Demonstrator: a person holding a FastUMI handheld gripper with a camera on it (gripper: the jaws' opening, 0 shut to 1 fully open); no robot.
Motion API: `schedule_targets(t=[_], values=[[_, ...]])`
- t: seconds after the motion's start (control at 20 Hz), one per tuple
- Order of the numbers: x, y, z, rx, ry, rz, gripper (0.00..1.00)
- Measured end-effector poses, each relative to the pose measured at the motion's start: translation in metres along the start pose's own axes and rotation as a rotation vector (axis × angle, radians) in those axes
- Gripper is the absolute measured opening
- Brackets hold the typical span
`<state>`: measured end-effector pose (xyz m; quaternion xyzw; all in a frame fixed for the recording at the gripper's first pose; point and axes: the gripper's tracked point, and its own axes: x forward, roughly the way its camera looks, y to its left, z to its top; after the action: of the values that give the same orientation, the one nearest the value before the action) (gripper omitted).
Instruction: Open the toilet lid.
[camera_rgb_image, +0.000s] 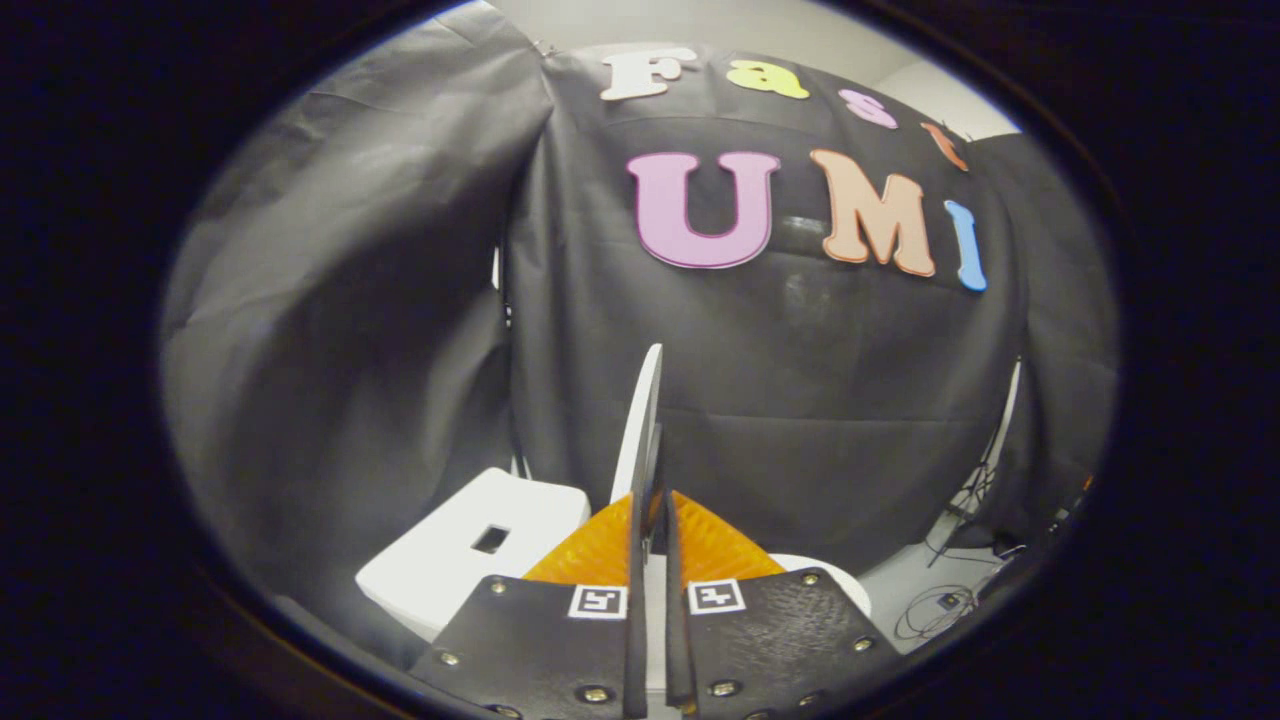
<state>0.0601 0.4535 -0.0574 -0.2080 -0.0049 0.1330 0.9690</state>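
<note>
toilet lid (638, 425) — raised, edge-on between the fingers | tool (650, 500) — closed narrow, pinching its edge | tank (470, 550) beside

Between the jaws stands the toilet lid (640, 420) — smooth, hard white plastic, faintly glossy. The tank (470, 560) left of the jaws looks the same. Beyond them hangs the booth wall (400, 300) — matt, creased black cloth.
</note>
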Motion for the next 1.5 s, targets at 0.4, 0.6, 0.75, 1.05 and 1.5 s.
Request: schedule_targets(t=[0.4, 0.6, 0.75, 1.05, 1.5], values=[[0.003, 0.045, -0.002, 0.019, 0.009, 0.106, 0.08], [0.002, 0.051, -0.001, 0.046, 0.022, 0.116, 0.08], [0.004, 0.041, -0.001, 0.047, 0.038, 0.087, 0.18], [-0.006, 0.054, 0.016, 0.078, -0.012, 0.193, 0.61], [-0.045, 0.016, 0.110, 0.157, -0.220, 0.112, 0.77]])
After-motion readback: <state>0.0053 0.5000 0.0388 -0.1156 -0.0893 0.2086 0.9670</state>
